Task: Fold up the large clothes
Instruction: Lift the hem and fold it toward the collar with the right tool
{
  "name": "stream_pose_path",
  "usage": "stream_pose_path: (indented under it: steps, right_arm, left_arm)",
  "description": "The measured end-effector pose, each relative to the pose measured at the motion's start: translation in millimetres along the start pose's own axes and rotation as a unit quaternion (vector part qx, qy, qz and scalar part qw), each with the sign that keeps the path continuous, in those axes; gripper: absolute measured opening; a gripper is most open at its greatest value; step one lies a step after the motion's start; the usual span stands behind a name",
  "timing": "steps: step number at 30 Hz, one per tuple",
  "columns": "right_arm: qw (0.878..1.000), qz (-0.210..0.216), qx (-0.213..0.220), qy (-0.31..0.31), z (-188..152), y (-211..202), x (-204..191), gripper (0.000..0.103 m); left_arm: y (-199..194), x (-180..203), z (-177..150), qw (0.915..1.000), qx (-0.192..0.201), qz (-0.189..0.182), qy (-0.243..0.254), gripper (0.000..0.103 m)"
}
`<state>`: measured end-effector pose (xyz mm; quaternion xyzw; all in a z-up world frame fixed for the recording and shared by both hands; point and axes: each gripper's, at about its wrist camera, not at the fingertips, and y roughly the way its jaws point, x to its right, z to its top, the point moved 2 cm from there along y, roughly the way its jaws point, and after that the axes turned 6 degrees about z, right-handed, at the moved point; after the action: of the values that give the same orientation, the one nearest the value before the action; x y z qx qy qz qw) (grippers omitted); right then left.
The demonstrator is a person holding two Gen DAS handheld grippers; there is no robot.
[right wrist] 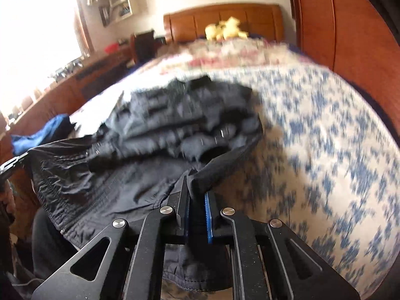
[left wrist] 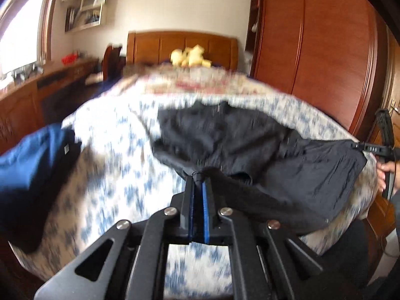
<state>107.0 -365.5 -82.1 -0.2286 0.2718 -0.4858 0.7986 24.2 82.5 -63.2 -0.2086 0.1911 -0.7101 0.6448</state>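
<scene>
Item: black, lightweight, crinkled zip-front jacket (left wrist: 240, 145), lying partly bunched on the bed with the blue-and-white patterned cover (left wrist: 112, 135), ahead of both tools.

Left tool (left wrist: 199, 175): fingers closed to a narrow slit, pinching a fold of the jacket's near edge at the tips. Fabric runs from this pinch off to the tool's right.

Right tool (right wrist: 196, 182): fingers likewise nearly shut, clamped on a thicker black band of the same jacket, apparently a hem or cuff; the exact part cannot be told. Zip and gathered hem hang to this tool's left.

Arrangement: the two pinches sit at opposite ends of the near edge, so the cloth is stretched between them, presumably to lift and lay it flat for folding. Strong blur in both views suggests motion.

Also present: blue garment (left wrist: 32, 165), to the left tool's far left at the bed's edge; yellow soft toy (left wrist: 190, 56), far ahead by the wooden headboard (left wrist: 182, 43); reddish wooden wardrobe (left wrist: 312, 37), ahead right.
</scene>
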Motion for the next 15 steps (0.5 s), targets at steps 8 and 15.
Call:
stream_pose_path:
  steps: [8, 15]
  right_arm:
    - [0.997, 0.013, 0.061, -0.034, 41, -57, -34, 0.006]
    - [0.989, 0.045, 0.128, -0.061, 53, -139, -66, 0.005]
  left_arm:
    - [-55, 9, 60, 0.9969, 0.076, 0.01, 0.019, 0.002]
    - [-130, 9, 84, 0.9904, 0.135, 0.015, 0.024, 0.002]
